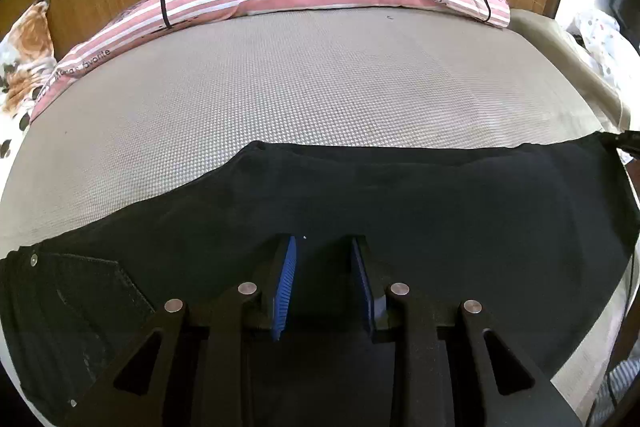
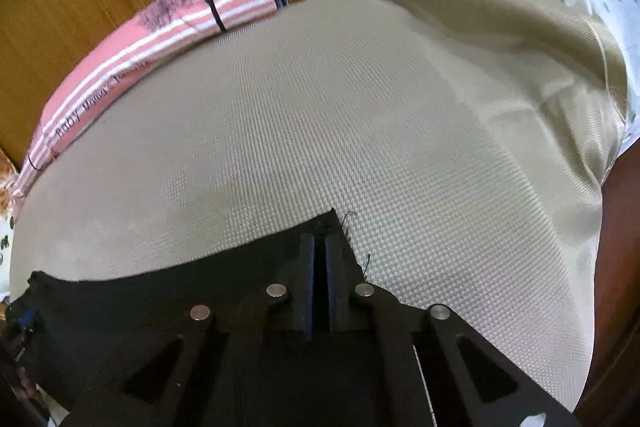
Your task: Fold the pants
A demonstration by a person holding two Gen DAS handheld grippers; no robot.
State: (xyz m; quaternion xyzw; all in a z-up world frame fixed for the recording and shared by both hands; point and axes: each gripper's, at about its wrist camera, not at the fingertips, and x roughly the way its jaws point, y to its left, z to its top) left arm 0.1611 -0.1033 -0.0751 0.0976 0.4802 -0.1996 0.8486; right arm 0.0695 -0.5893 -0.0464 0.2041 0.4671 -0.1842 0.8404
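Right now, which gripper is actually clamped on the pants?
The right gripper: its blue pads are nearly together, pinching the corner of the black pants. The left gripper hangs over the pants with its jaws apart, gripping nothing.

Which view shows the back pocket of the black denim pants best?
The left wrist view: the stitched back pocket with its rivet lies plainly at lower left of the black denim pants. The right wrist view shows only the hem corner of the pants, pinched in the right gripper; no pocket is visible.
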